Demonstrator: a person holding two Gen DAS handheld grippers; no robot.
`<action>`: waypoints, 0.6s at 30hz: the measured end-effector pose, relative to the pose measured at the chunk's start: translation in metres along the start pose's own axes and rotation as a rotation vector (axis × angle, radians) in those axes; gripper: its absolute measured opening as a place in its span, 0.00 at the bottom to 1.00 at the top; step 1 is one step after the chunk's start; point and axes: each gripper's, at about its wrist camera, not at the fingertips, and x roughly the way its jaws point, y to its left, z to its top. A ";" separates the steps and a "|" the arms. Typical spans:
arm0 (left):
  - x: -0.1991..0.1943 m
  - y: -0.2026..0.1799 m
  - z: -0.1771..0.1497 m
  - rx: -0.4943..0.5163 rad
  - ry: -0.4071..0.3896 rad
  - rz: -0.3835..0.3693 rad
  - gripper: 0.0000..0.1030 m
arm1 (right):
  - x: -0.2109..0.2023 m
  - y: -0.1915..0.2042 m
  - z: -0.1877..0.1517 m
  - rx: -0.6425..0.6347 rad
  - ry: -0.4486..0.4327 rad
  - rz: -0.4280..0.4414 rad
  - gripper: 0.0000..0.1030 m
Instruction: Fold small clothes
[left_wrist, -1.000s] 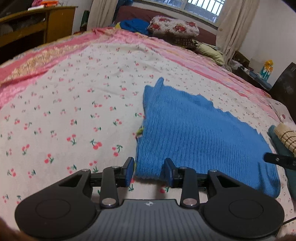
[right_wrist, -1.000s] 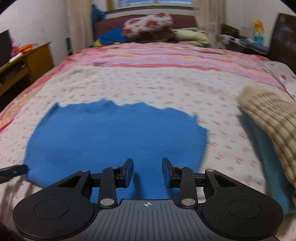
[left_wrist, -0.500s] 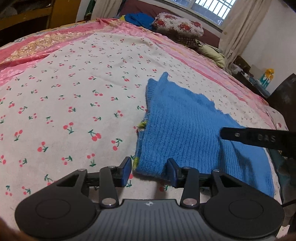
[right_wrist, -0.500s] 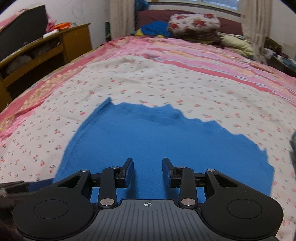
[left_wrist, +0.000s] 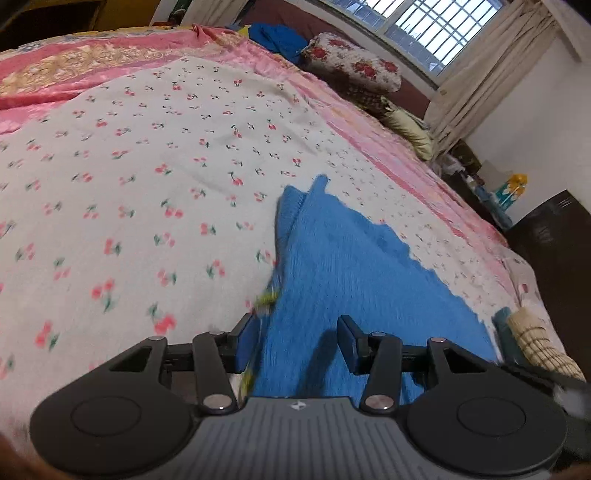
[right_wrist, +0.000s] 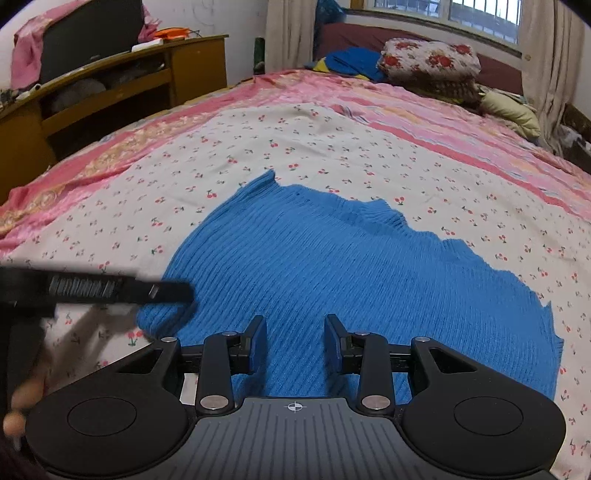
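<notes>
A: What could go wrong from here?

B: The left gripper (left_wrist: 295, 343) has its jaws apart, and they have just been opening. The near left edge of the blue knit garment (right_wrist: 332, 266) lies between them, but the pads do not press on it. If the jaws close too high, they may catch only the top layer, or nothing, and the fold will be crooked. They could also pinch the bedsheet (left_wrist: 129, 177) together with the knit.

A: And the right gripper (right_wrist: 295, 343)?

B: Its jaws are also apart, and nothing is held. It hovers over the near edge of the garment, more to the middle. If the two grippers lift at different moments, the soft knit may stretch or slide on the sheet.

A: Are the grippers close to each other?

B: Quite near. In the right wrist view the left gripper's finger reaches in from the left, over the garment's corner. The two could bump if both go for the same edge.

A: How does the garment look?

B: It is bright blue, ribbed, spread flat on the cherry-print sheet in the middle of the bed. The far edge is wavy, and one far corner sticks up in a small point. A bit of yellow-green shows at its left edge; what it is cannot be told. A checked cloth (left_wrist: 543, 347) lies to its right.
</notes>
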 end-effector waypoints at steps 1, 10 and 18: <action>0.006 0.003 0.004 -0.014 0.008 -0.003 0.50 | -0.001 -0.002 0.000 0.012 -0.002 0.001 0.33; 0.026 0.007 0.020 -0.022 0.044 -0.169 0.53 | 0.000 -0.021 -0.001 0.076 -0.026 0.010 0.33; 0.036 0.002 0.025 -0.054 0.063 -0.195 0.43 | 0.002 -0.041 -0.004 0.134 -0.036 0.010 0.33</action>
